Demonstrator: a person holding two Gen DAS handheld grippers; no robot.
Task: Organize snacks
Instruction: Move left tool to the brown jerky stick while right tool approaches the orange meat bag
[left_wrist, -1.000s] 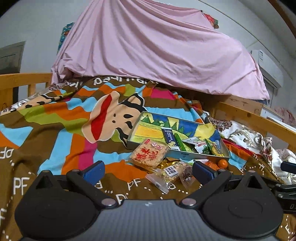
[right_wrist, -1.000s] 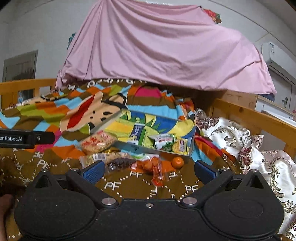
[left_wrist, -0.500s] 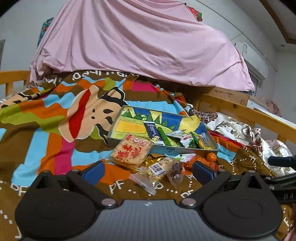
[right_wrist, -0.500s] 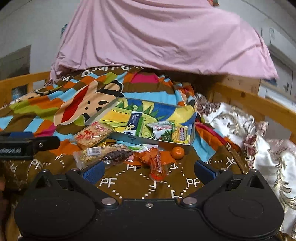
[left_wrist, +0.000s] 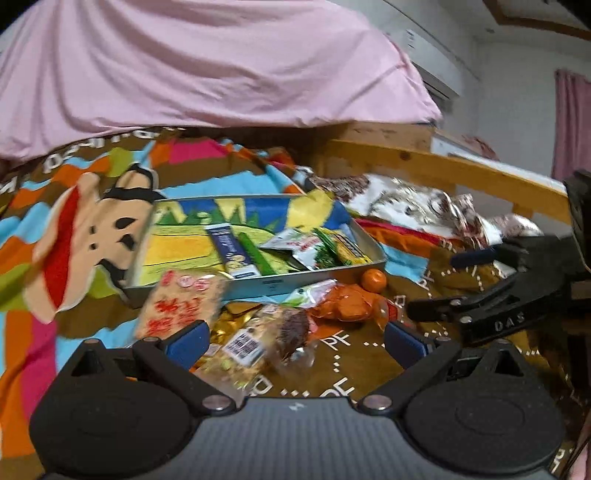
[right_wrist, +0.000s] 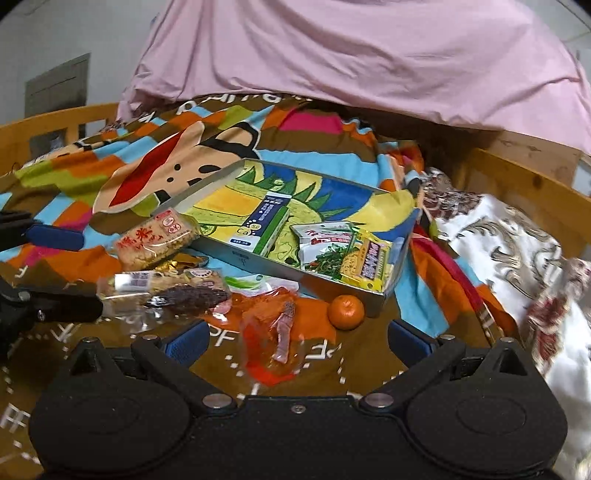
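A metal tray (right_wrist: 295, 271) (left_wrist: 317, 275) with a colourful drawing lies on the bed and holds a blue box (right_wrist: 267, 221), a green-and-white packet (right_wrist: 325, 247) and a yellow packet (right_wrist: 369, 262). Loose in front of it lie a rice cracker pack (right_wrist: 155, 240) (left_wrist: 181, 302), a clear nut-bar bag (right_wrist: 166, 291) (left_wrist: 255, 343), an orange sausage bag (right_wrist: 273, 328) (left_wrist: 343, 306) and a small orange (right_wrist: 346, 311) (left_wrist: 373, 279). My left gripper (left_wrist: 295, 338) is open over the nut-bar bag. My right gripper (right_wrist: 297, 339) is open over the sausage bag.
A striped cartoon blanket (right_wrist: 177, 162) covers the bed. A pink sheet (right_wrist: 332, 55) hangs behind. Wooden rails (right_wrist: 524, 177) run along the right and left. A patterned white quilt (right_wrist: 517, 251) lies at the right.
Both grippers have moved forward and down toward the loose snacks. The left view has swung right, so the right gripper shows larger at its right edge.
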